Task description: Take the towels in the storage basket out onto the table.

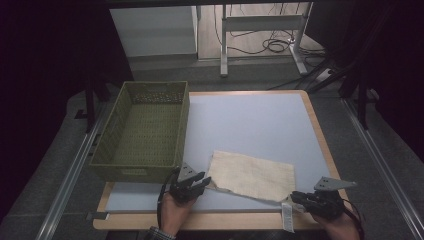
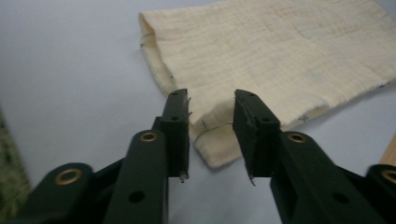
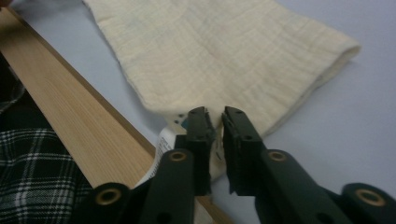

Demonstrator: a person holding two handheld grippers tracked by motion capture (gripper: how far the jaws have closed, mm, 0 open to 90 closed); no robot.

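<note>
A folded cream cloth lies flat near the table's front edge. My left gripper is at the cloth's near left corner. In the left gripper view the jaws of that gripper stand apart with the corner of the cloth lying between them, pads not touching it. My right gripper is at the near right corner. There its jaws stand a narrow gap apart over the cloth's edge, beside a white label.
A green woven basket stands at the table's left, just behind my left gripper. The pale blue table top has a wooden rim along the front. A plaid sleeve is below that rim.
</note>
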